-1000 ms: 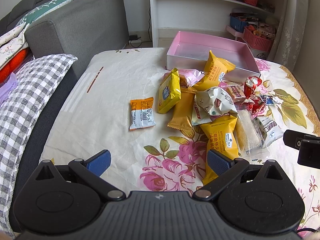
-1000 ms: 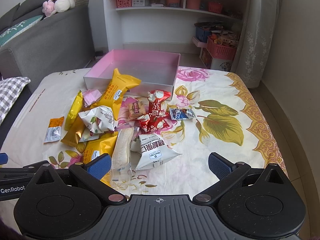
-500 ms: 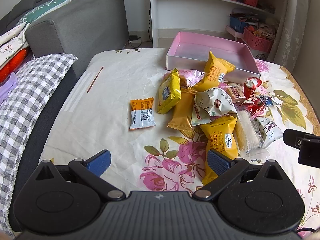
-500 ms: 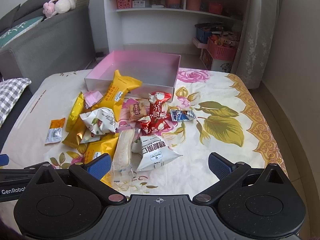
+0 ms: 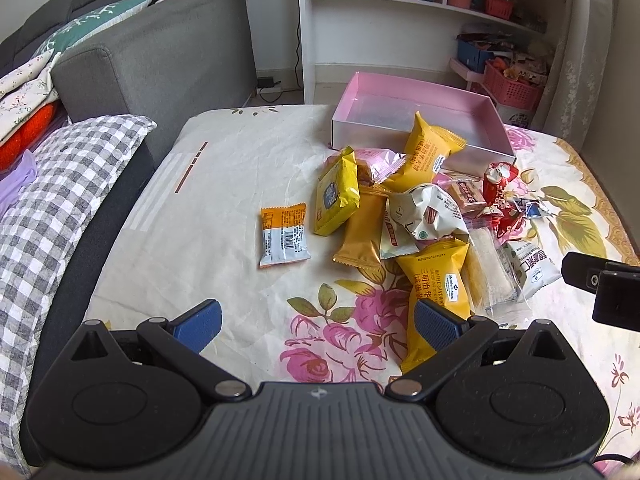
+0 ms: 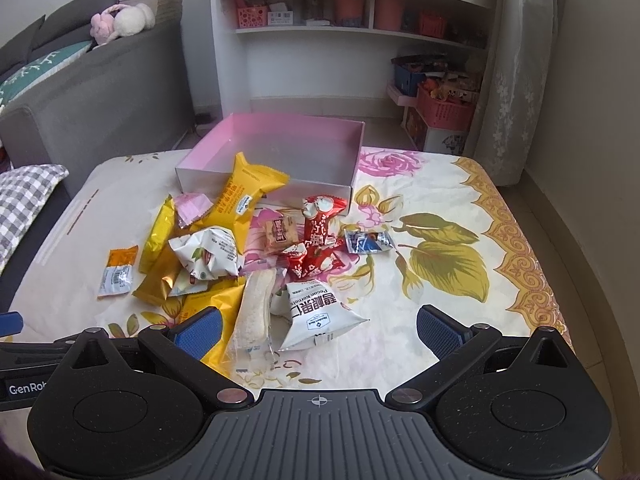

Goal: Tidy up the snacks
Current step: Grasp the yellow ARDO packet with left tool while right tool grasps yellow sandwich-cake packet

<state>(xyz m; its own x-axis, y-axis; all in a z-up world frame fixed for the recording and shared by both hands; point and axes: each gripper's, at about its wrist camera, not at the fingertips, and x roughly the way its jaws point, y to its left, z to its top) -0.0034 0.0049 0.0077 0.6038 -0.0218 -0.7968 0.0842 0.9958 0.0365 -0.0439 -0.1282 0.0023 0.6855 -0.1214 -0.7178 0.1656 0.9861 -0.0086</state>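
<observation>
- Nearest, the left gripper (image 5: pixel 316 322) hangs over the near edge of the flowered tablecloth (image 5: pixel 224 216), fingers spread wide and empty; the right gripper (image 6: pixel 318 326) sits alongside it with its fingers just as wide and holding nothing.
- Just ahead of the right gripper, and nearer to it than to the left one, lies the white pecan packet (image 6: pixel 316 312), flat, its long axis running roughly away from the fingers towards the far edge, the wider sealed end closest. It looks like the easiest first pick: it falls almost in line with the gap between the fingers, so a short reach forward and down should do.
- Touching it on its left is a clear-wrapped pale bar (image 6: pixel 256 308), long axis also pointing away; the right gripper's left finger (image 6: pixel 198 330) shows over a yellow sandwich packet (image 5: pixel 436 280) beyond that, which the left gripper's right finger (image 5: pixel 436 324) also overlaps in its own view.
- Mid-cloth, the rest of the heap overlaps: a crumpled white bag (image 6: pixel 208 254), red wrappers (image 6: pixel 318 240), and an orange-and-white packet (image 5: pixel 284 234) lying apart on the left side.
- Farthest, at the far edge, the pink box (image 6: pixel 280 148) stands with nothing inside, one yellow packet (image 6: pixel 244 196) leaning on its near wall.
</observation>
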